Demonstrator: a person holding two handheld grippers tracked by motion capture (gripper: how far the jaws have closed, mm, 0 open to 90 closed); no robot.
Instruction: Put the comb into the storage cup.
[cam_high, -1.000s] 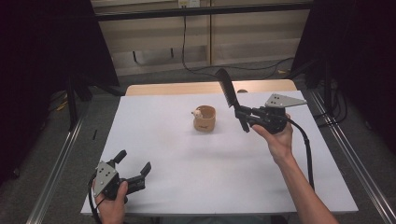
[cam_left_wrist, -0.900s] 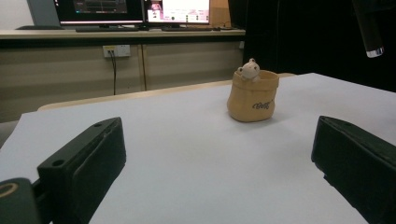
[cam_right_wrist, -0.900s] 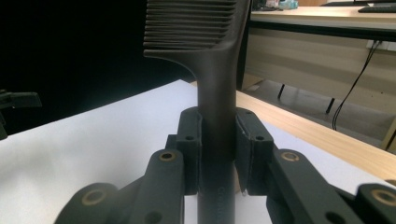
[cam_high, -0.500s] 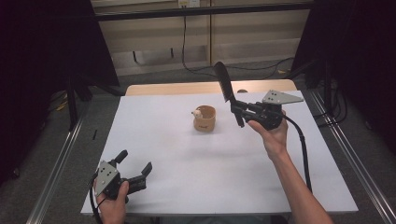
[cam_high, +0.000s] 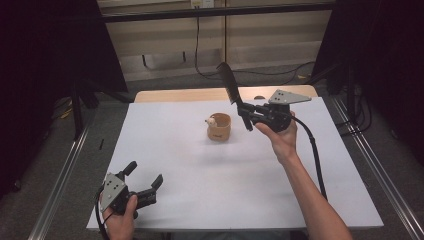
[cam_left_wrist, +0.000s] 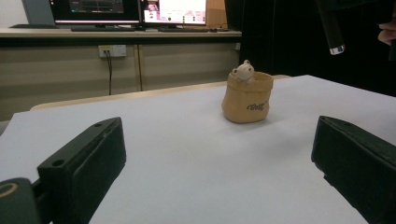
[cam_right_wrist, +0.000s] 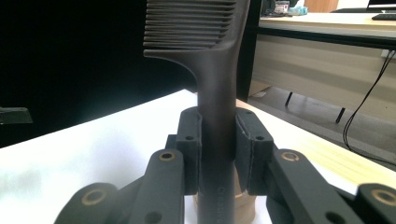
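Note:
My right gripper (cam_high: 246, 113) is shut on the handle of a black comb (cam_high: 230, 86), held in the air just right of a tan pouch-shaped cup (cam_high: 219, 129). The comb's teeth point up and away. In the right gripper view both pads clamp the comb (cam_right_wrist: 212, 70) handle, and the cup (cam_right_wrist: 242, 206) shows below it. A small bear figure (cam_high: 212, 120) peeks over the cup's rim. My left gripper (cam_high: 146, 174) rests at the table's front left, open with nothing between its jaws. In the left gripper view the cup (cam_left_wrist: 247, 98) stands ahead and the comb's handle end (cam_left_wrist: 330, 28) hangs at the upper right.
The white table top (cam_high: 215, 180) sits on a wooden table whose edge (cam_high: 190, 95) shows at the back. Metal rails (cam_high: 375, 170) run along both sides. A cable (cam_high: 312, 150) trails from the right gripper. Monitors (cam_left_wrist: 173, 9) stand on a far desk.
My right hand has carried the comb a little up and to the left, closer to the cup. The left gripper and the cup have stayed put.

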